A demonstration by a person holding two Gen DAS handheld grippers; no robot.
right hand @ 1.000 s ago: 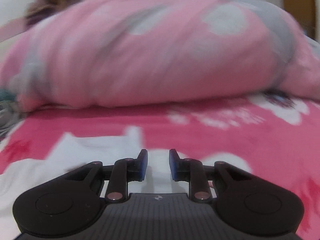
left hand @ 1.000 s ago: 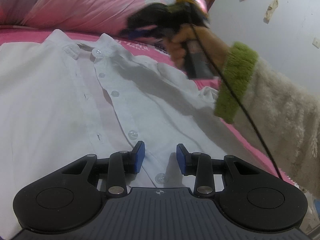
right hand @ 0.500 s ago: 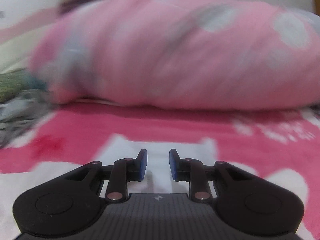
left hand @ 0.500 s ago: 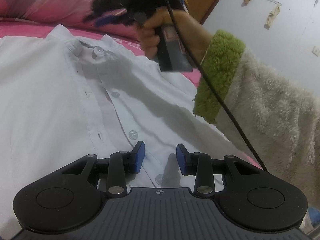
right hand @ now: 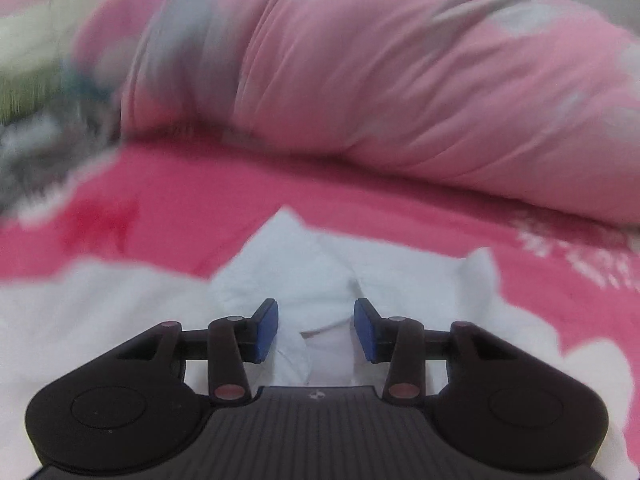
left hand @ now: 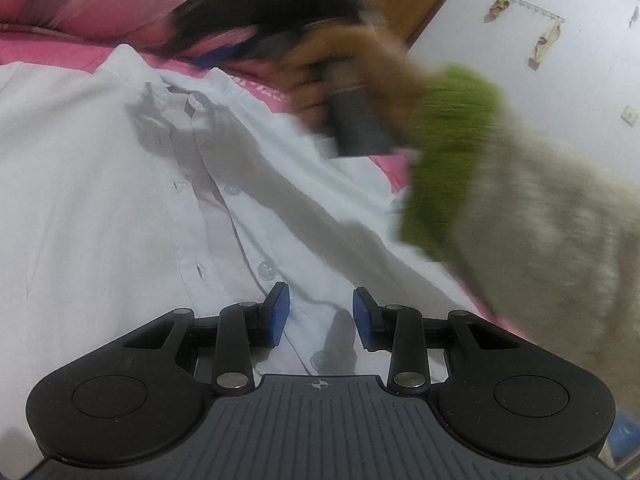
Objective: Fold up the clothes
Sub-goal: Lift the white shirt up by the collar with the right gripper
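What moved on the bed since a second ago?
The right gripper swung left across the pink sheet to the white shirt's collar. Its jaws are opening, gripping nothing. In the left view the right hand slid left toward the collar. The left gripper stayed put, jaws apart over the buttons, and the shirt stayed flat.

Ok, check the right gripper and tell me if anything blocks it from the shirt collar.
Nothing visible does. The right gripper, jaws opening, hangs directly over the white shirt's collar, with only shirt cloth showing between the pads.
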